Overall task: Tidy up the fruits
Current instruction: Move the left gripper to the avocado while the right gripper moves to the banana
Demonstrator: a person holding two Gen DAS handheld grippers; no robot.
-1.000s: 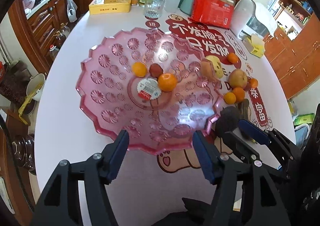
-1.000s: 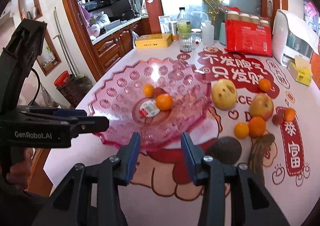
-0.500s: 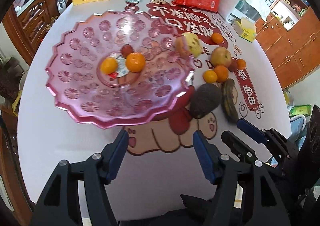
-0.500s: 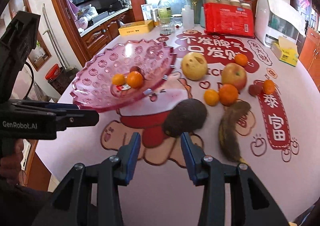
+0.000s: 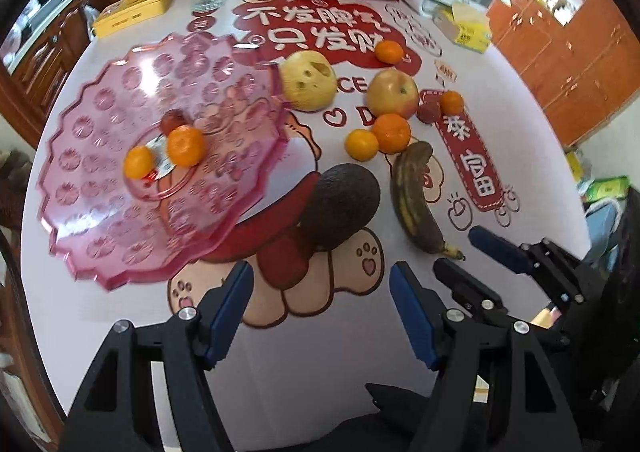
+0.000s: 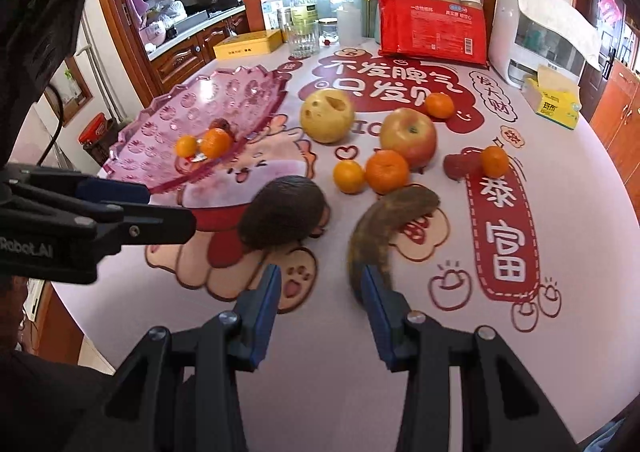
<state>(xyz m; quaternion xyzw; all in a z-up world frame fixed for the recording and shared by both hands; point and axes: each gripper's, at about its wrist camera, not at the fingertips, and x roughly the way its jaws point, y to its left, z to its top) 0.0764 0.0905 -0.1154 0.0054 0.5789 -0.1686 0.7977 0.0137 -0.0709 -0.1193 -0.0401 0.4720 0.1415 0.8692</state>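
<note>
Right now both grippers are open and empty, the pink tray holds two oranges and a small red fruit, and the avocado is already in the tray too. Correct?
Not quite. The avocado is not in the pink tray; it lies on the table just beside the rim, as the left wrist view shows. The rest stands: left gripper and right gripper are open and empty, and the tray holds two oranges and a small red fruit.

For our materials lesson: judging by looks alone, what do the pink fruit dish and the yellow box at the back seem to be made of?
Pink fruit dish: probably moulded clear plastic, possibly glass; tinted, glossy, see-through, with a pressed flower pattern.
Yellow box: perhaps metal tin or card; flat, smooth printed faces; unclear.
</note>
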